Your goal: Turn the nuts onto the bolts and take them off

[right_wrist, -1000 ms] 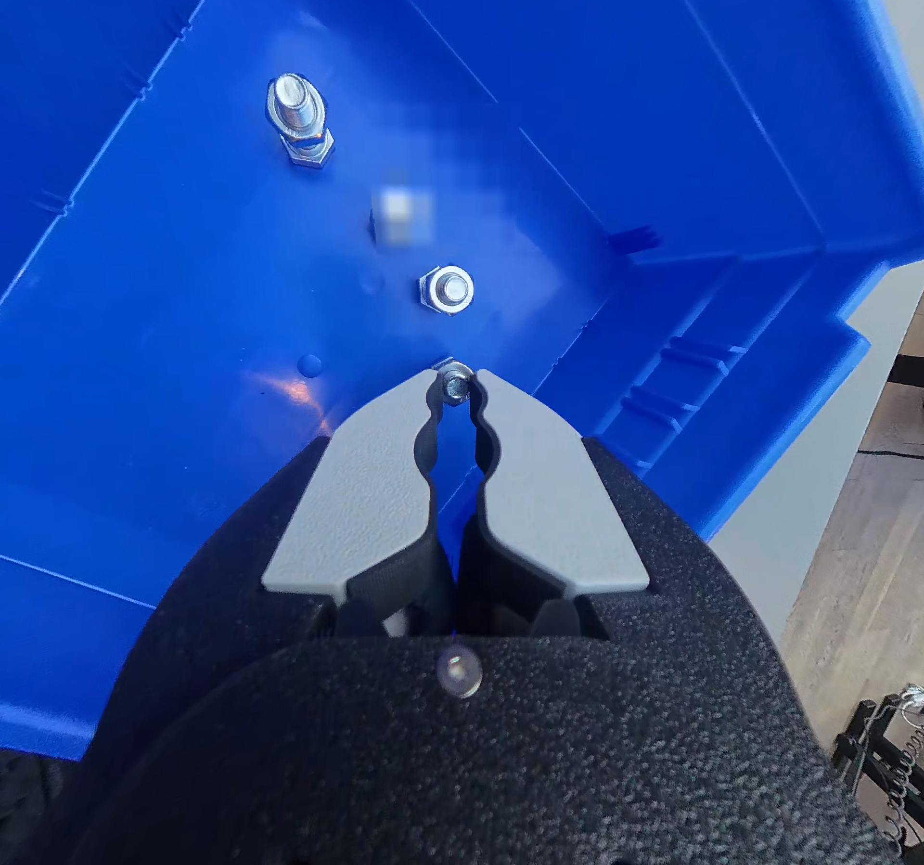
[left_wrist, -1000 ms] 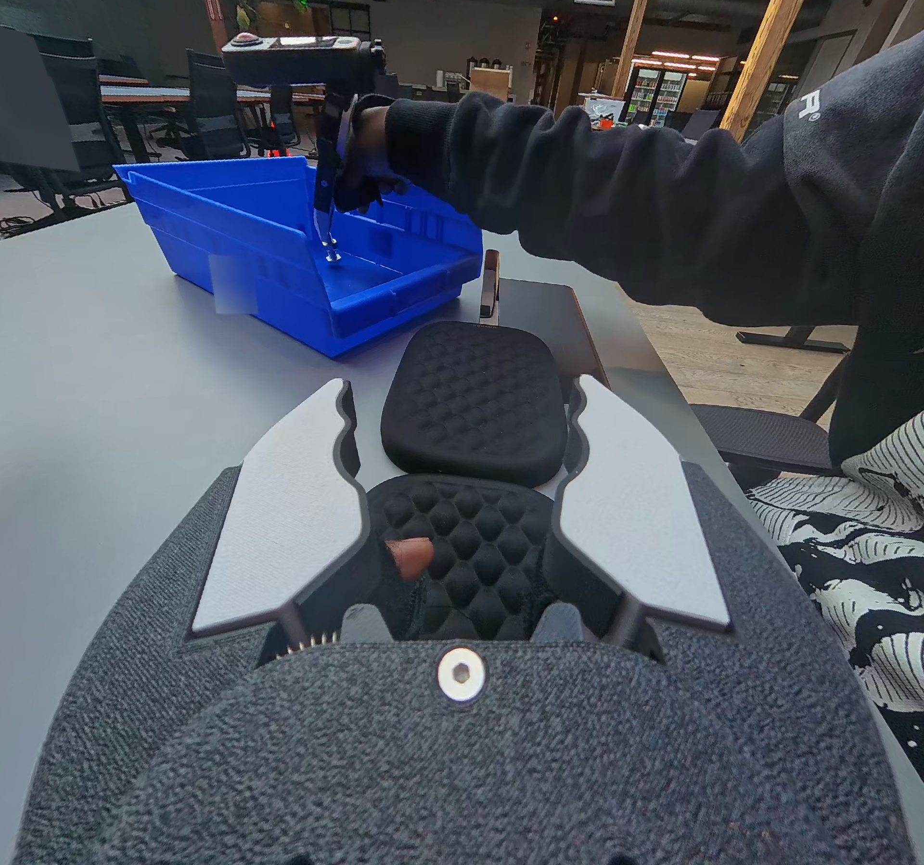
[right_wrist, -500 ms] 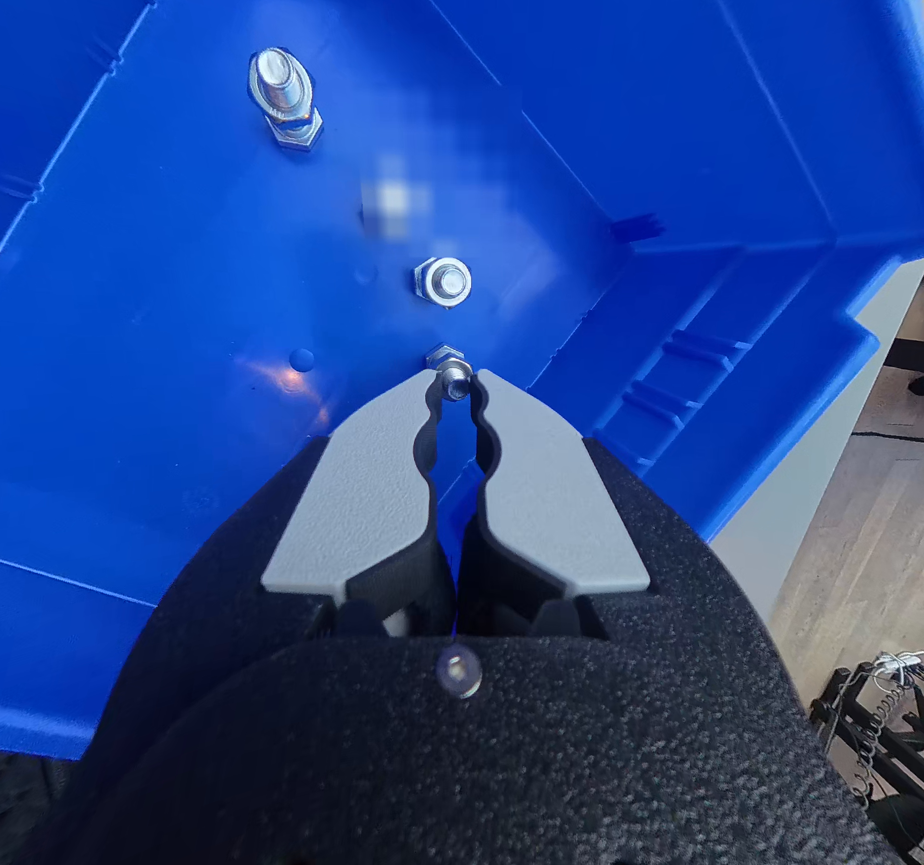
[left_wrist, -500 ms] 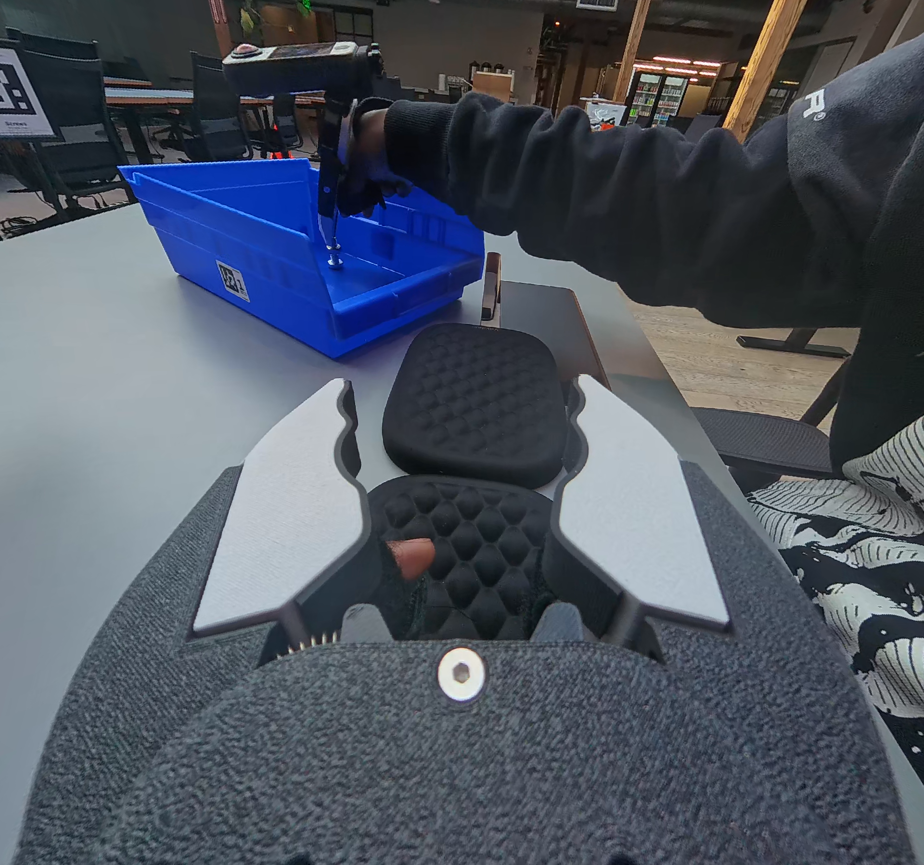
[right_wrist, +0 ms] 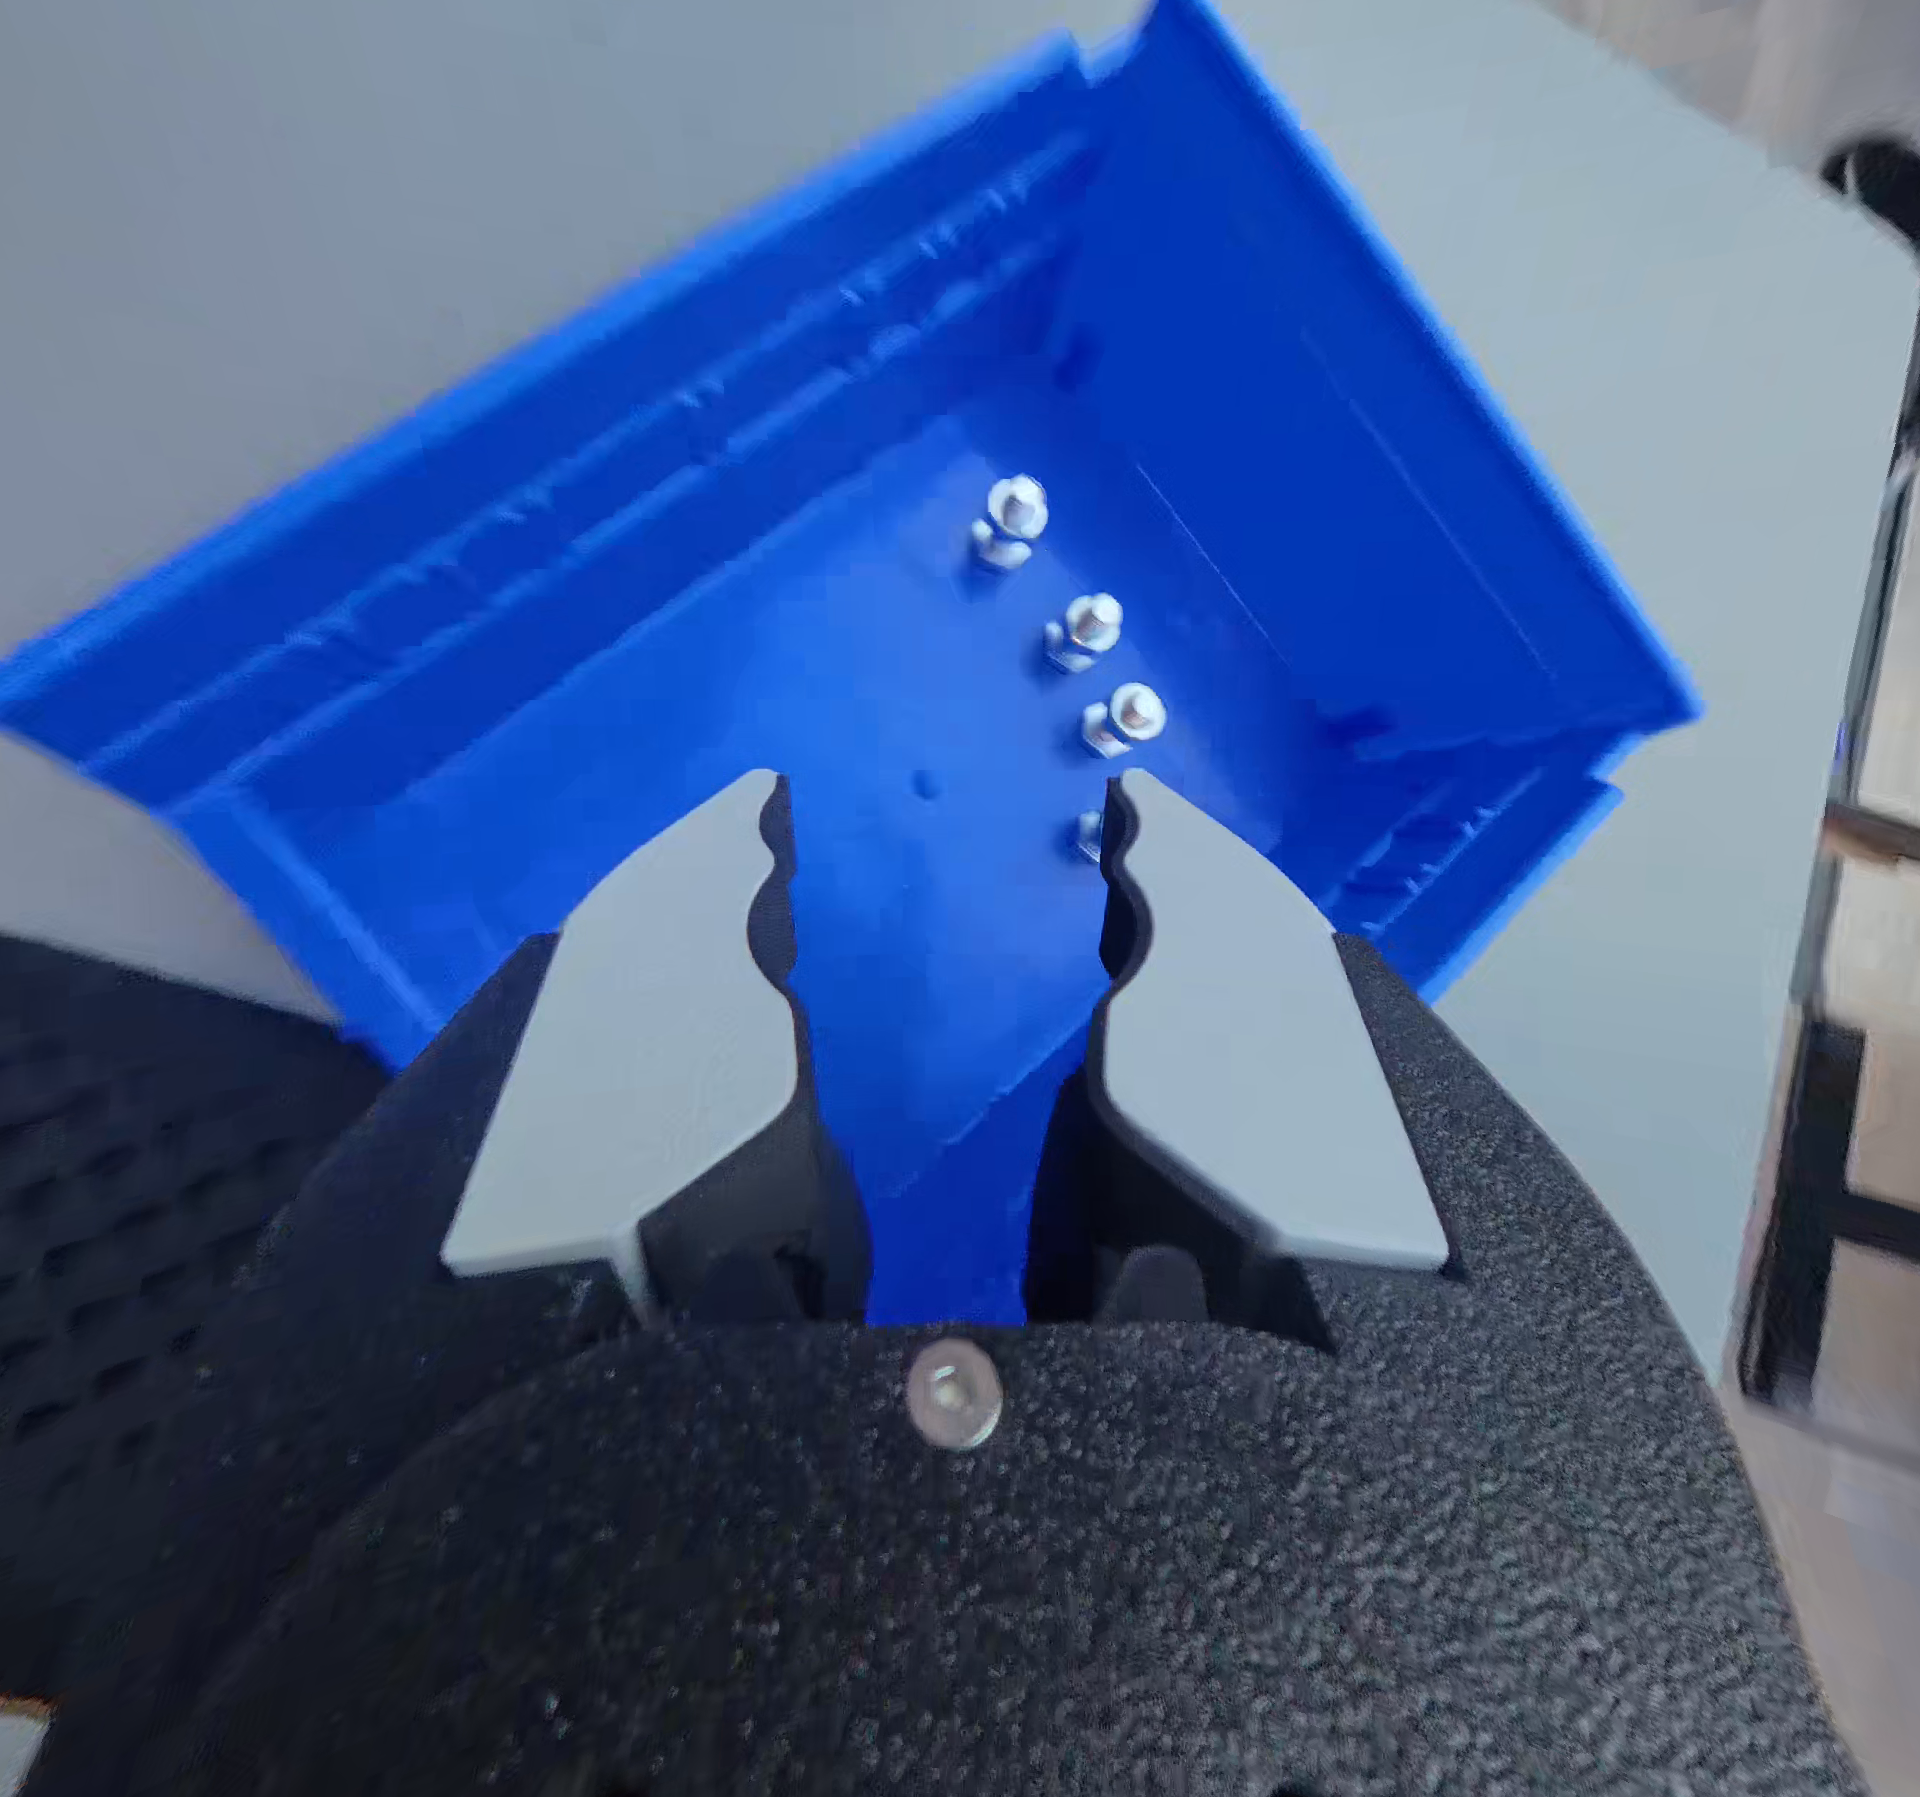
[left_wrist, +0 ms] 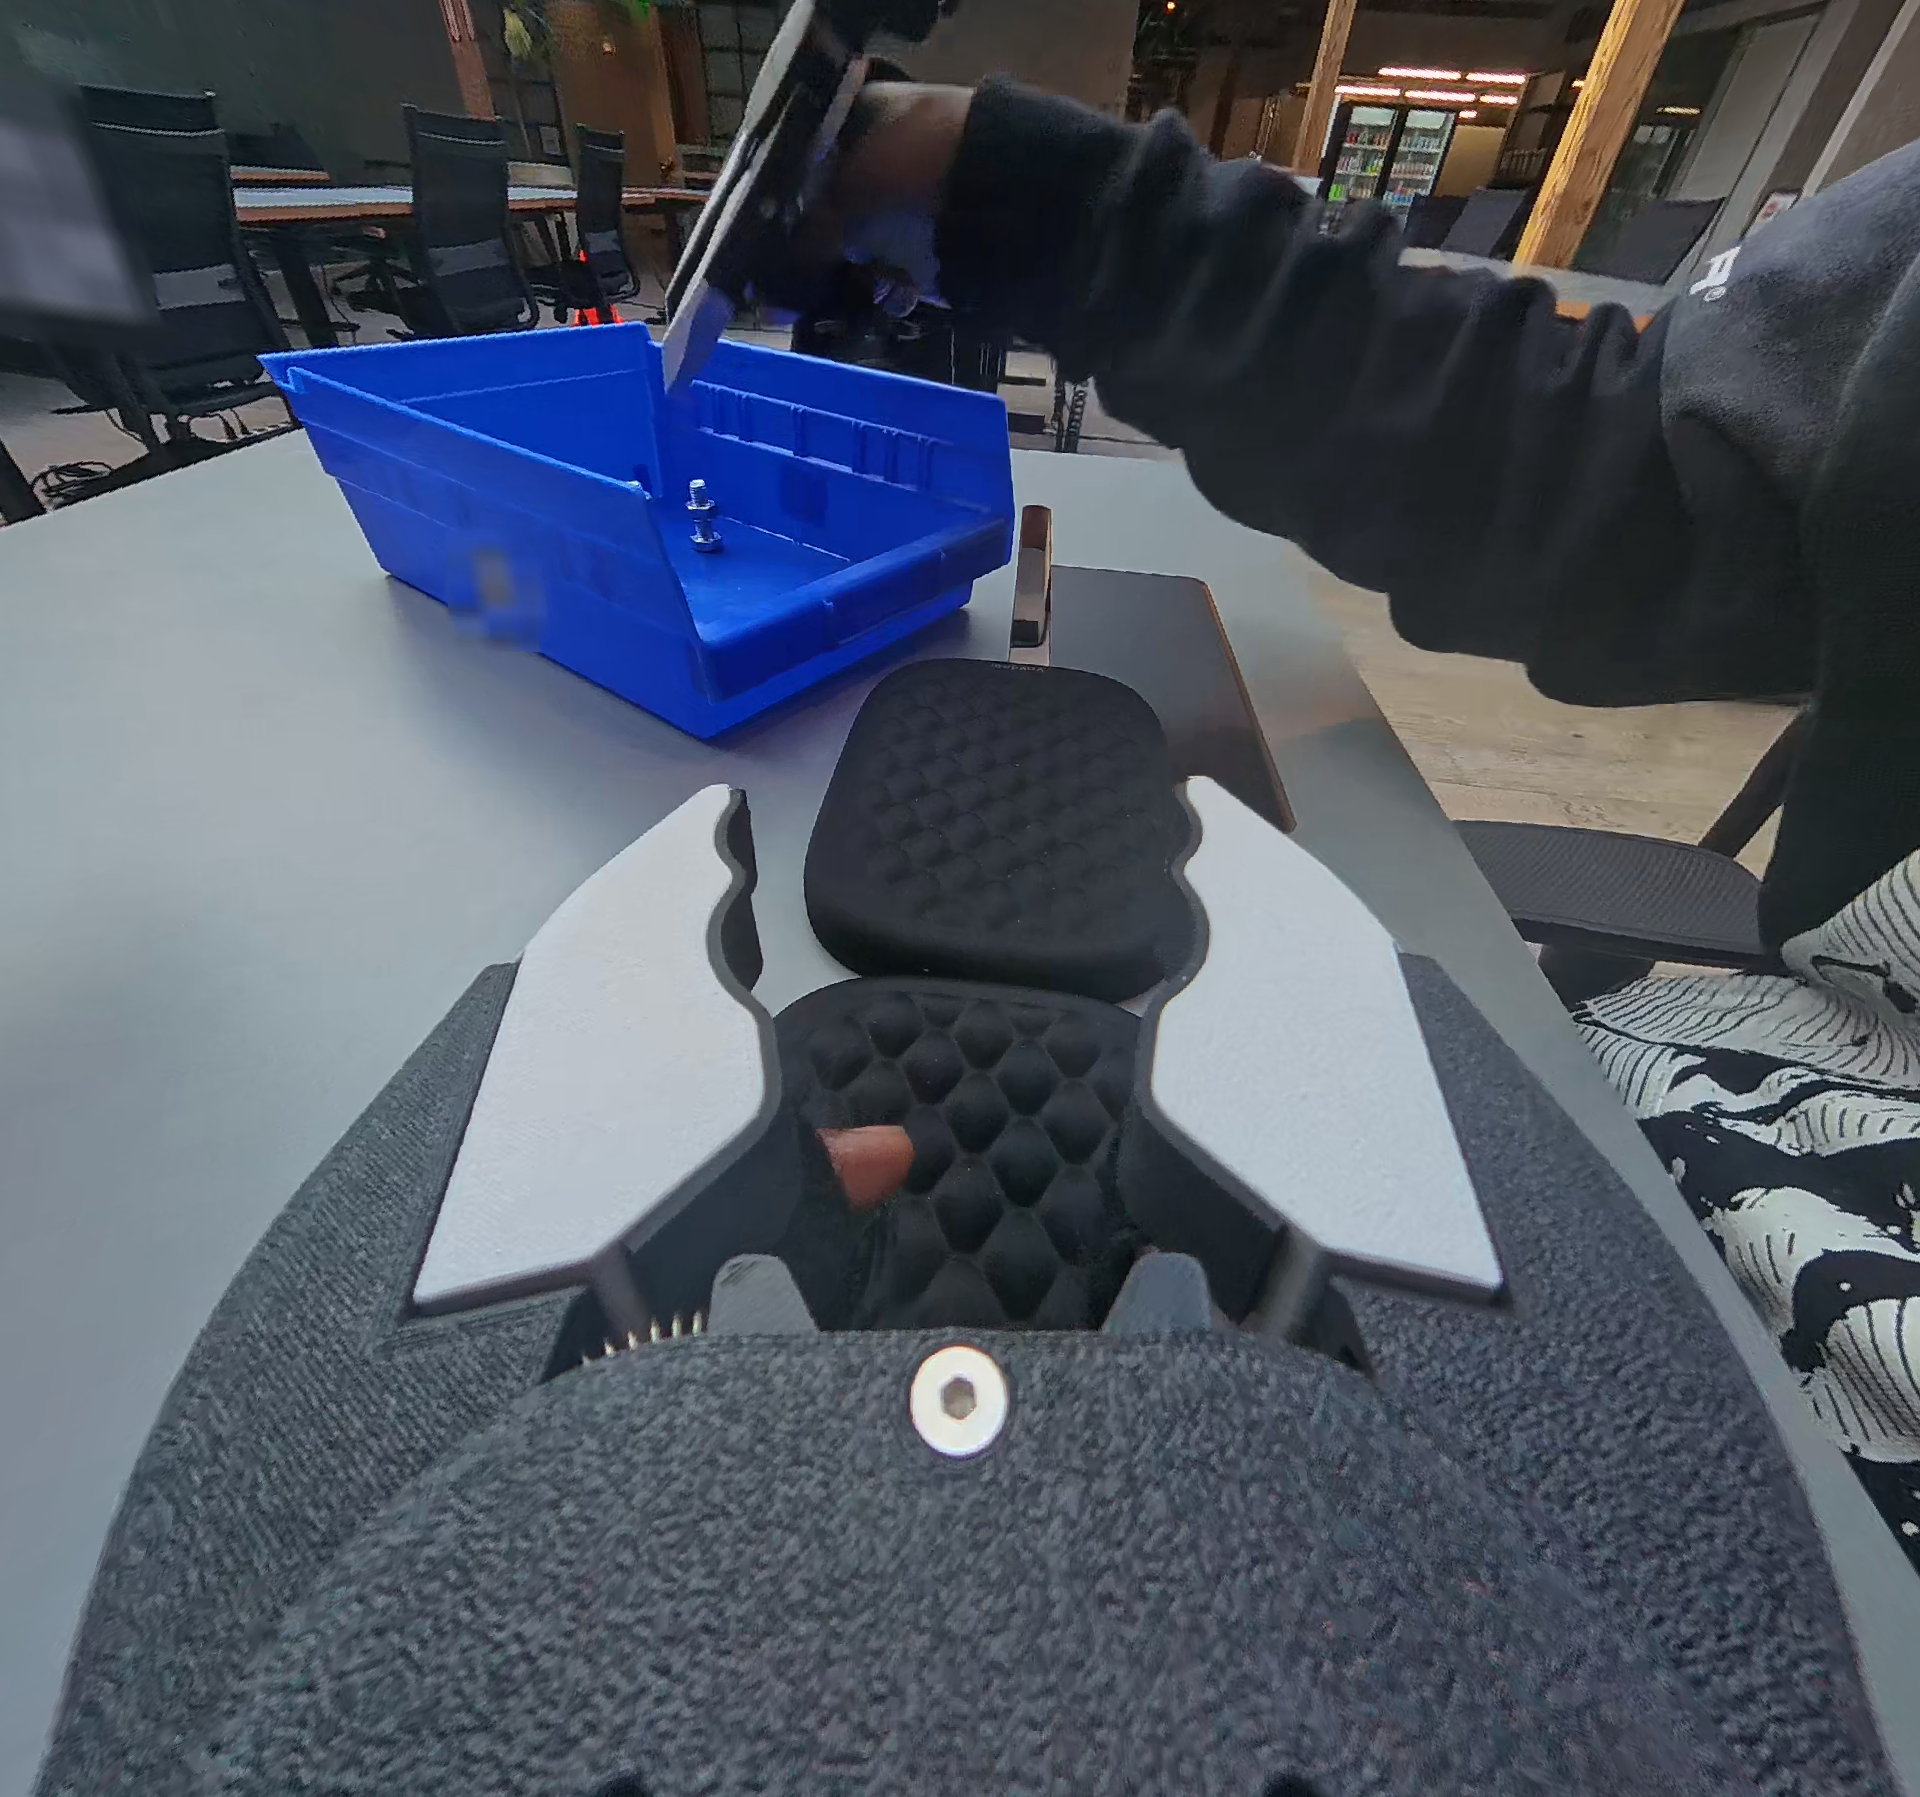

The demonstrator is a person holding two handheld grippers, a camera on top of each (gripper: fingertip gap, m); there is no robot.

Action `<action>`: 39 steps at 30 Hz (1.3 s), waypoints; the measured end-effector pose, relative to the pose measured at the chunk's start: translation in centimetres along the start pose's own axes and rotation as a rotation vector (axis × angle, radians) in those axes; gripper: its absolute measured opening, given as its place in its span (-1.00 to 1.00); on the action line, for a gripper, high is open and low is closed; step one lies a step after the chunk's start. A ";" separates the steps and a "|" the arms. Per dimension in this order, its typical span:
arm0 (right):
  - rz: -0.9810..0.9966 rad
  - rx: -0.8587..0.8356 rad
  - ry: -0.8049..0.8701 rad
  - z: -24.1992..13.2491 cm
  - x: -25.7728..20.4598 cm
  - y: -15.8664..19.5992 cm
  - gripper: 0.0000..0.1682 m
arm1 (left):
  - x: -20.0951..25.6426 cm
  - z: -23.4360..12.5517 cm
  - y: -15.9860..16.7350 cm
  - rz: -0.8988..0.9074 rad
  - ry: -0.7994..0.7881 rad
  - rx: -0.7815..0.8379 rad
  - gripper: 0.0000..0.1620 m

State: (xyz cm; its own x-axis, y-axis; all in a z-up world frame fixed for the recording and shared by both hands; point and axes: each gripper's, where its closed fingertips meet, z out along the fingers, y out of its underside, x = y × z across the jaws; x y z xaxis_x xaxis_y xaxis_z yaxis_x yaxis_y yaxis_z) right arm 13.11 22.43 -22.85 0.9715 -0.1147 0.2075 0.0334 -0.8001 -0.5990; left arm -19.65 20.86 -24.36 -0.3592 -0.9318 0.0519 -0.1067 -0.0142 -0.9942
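A blue bin stands on the grey table. Several silver bolts with nuts stand upright in a row on its floor; the nearest one is partly hidden behind my right finger. They also show in the left wrist view. My right gripper is open and empty, held above the bin and clear of the bolts. It shows blurred in the left wrist view, tilted over the bin's back wall. My left gripper is open and empty, low over the table near a black padded rest.
A dark flat board lies behind the padded rest, with a small dark upright piece at its corner. The person's black sleeve crosses above the table's right side. A chair seat is past the table's right edge. One gripper's finger ends stand about 35 centimetres off the other's.
My right gripper has let go of the nut on the near bolt, opened, and risen up and back out of the bin. My left gripper has stayed in place.
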 end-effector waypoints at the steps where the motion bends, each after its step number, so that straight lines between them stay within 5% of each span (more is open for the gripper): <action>1: -0.048 0.086 -0.039 -1.6 -1.6 -0.7 -0.32 | 0.0 0.0 0.1 0.012 -0.005 -0.018 -0.07; 4: -0.128 0.224 -0.138 -5.0 -5.6 -0.3 -0.35 | 0.0 -0.2 0.0 0.054 -0.040 -0.082 -0.04; 11: -0.173 0.209 -0.356 -5.9 -11.1 3.8 -0.30 | -1.1 -3.7 -1.8 0.066 -0.218 -0.174 -0.06; 18: -0.312 -0.032 -0.291 -3.3 -12.4 8.0 -0.32 | -1.7 -15.3 -2.1 0.056 -0.516 -0.402 -0.08; 24: -0.406 -0.138 -0.261 -1.2 -12.9 8.8 -0.30 | -1.7 -27.1 2.2 -0.022 -0.731 -0.763 -0.06; 32: -0.499 -0.250 -0.276 0.1 -13.1 9.7 -0.29 | -1.6 -33.8 7.4 -0.102 -0.718 -1.102 -0.07; 39: -0.540 -0.314 -0.261 1.0 -11.7 9.9 -0.32 | -2.6 -34.7 9.5 -0.096 -0.623 -1.292 -0.13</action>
State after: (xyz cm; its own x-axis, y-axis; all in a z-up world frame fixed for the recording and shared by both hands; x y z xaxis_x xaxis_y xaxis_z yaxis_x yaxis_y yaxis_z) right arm 2.28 16.44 -32.00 0.8639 0.4632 0.1977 0.4984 -0.8430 -0.2026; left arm -51.96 35.70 -30.69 0.1181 -0.9551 -0.2717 -0.9792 -0.0665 -0.1918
